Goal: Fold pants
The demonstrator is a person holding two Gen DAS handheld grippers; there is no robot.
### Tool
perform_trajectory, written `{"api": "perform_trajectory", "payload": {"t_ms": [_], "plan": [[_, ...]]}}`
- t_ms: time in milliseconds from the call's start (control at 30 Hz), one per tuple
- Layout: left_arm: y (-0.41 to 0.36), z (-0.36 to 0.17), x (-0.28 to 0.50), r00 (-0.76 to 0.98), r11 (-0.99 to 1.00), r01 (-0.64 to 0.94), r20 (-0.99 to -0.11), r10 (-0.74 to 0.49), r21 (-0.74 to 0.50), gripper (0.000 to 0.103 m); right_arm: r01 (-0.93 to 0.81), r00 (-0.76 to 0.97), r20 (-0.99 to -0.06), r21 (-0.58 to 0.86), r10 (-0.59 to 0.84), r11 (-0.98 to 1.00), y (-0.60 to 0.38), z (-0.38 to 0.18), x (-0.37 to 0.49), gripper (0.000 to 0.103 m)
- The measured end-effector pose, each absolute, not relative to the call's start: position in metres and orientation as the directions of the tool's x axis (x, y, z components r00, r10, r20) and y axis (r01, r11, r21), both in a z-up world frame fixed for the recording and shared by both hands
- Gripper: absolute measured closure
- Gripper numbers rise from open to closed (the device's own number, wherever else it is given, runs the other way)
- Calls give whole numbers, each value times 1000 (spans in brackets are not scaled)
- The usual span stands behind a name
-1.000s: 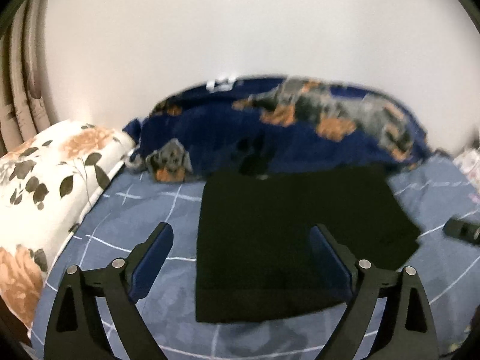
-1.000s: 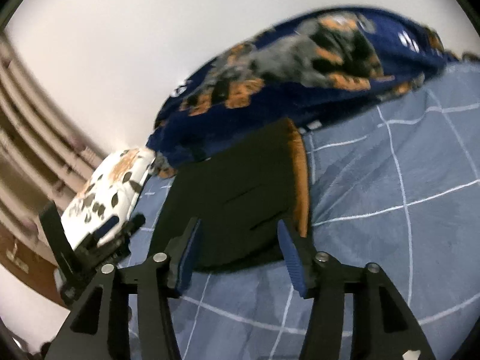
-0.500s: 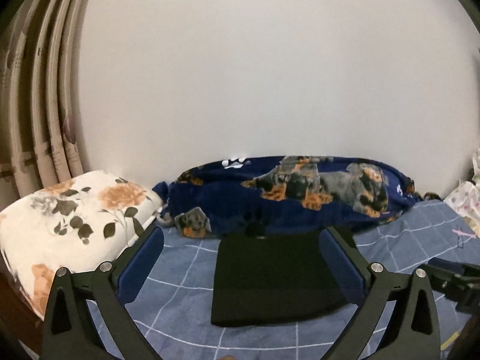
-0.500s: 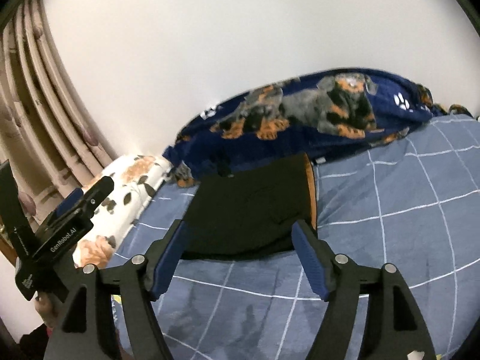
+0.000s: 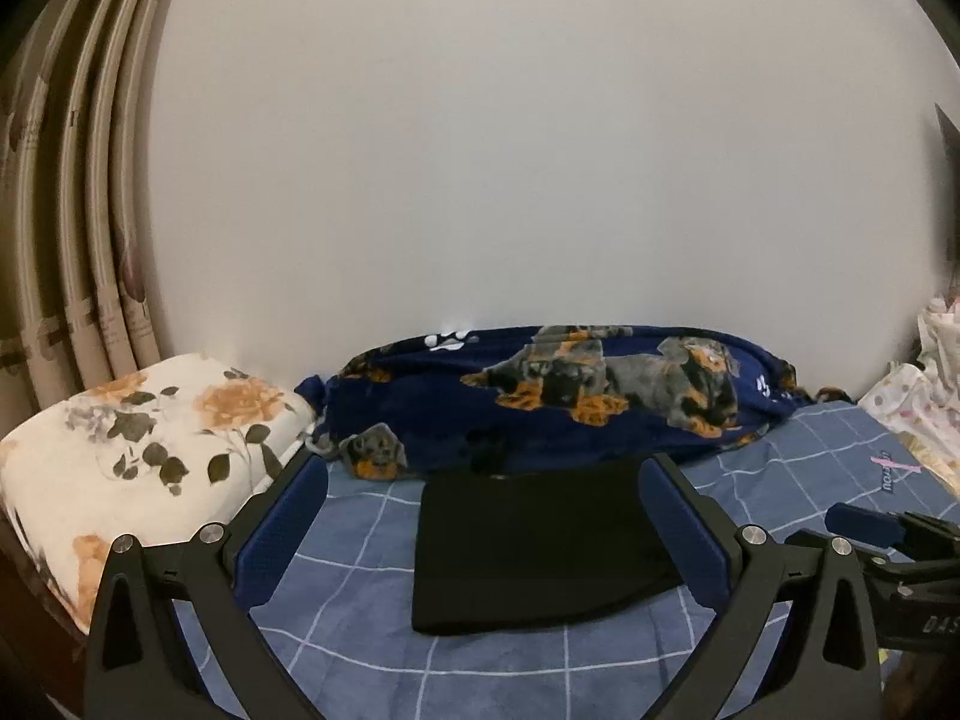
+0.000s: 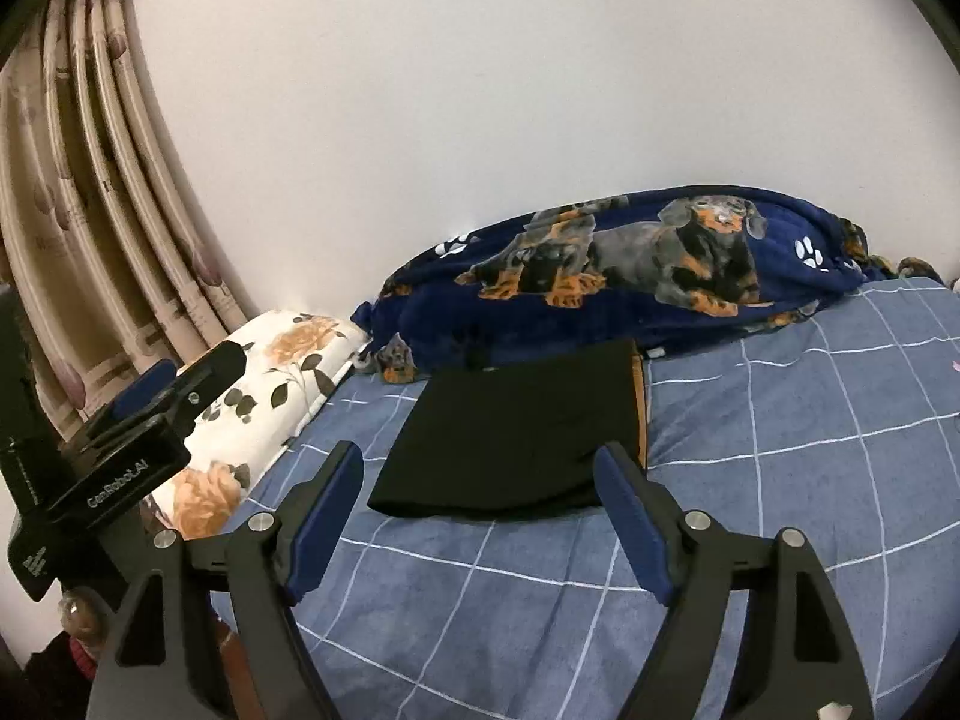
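Far left: tall beige curtains, hanging in long folds. Next to them, a soft white pillow with orange flowers and dark leaves, lying at the left edge of the bed.

Low on the left: the left gripper, jaws spread wide, nothing between them. Blue pads on the inside of each finger. Held up over the bed, not touching the cloth. Seen also from the other camera, at its left edge, as a black block with white letters.

In the middle: the black pants, folded into a neat flat rectangle, lying on the blue bed sheet with thin white lines. A strip of orange cloth along the right edge of the pants in the right camera. Far edge of the pants just beside a dark blue blanket with brown and grey dogs and white paw prints, bunched up against the plain white wall.

Lower middle of the right camera: the right gripper, also spread wide and holding nothing. Near edge of the pants framed between the two blue pads, but apart from both. Its tip visible in the left camera too, low on the right.

Far right: a heap of pale spotted cloth at the edge of the bed.
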State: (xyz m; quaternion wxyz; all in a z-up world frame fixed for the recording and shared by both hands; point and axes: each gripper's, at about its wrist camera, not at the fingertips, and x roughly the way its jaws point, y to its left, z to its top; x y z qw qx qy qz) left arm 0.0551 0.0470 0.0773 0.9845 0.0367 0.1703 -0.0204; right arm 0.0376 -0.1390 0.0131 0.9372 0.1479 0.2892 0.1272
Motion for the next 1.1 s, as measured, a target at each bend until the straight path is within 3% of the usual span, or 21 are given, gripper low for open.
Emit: {"api": "perform_trajectory", "payload": {"t_ms": [833, 1100], "plan": [[49, 55, 61, 888, 994, 112, -449, -95, 12, 0, -144, 780, -538, 345, 321, 928, -132, 8, 32, 18], [48, 54, 55, 900, 993, 113, -425, -94, 19, 0, -140, 777, -549, 325, 307, 935, -125, 5, 33, 17]]}}
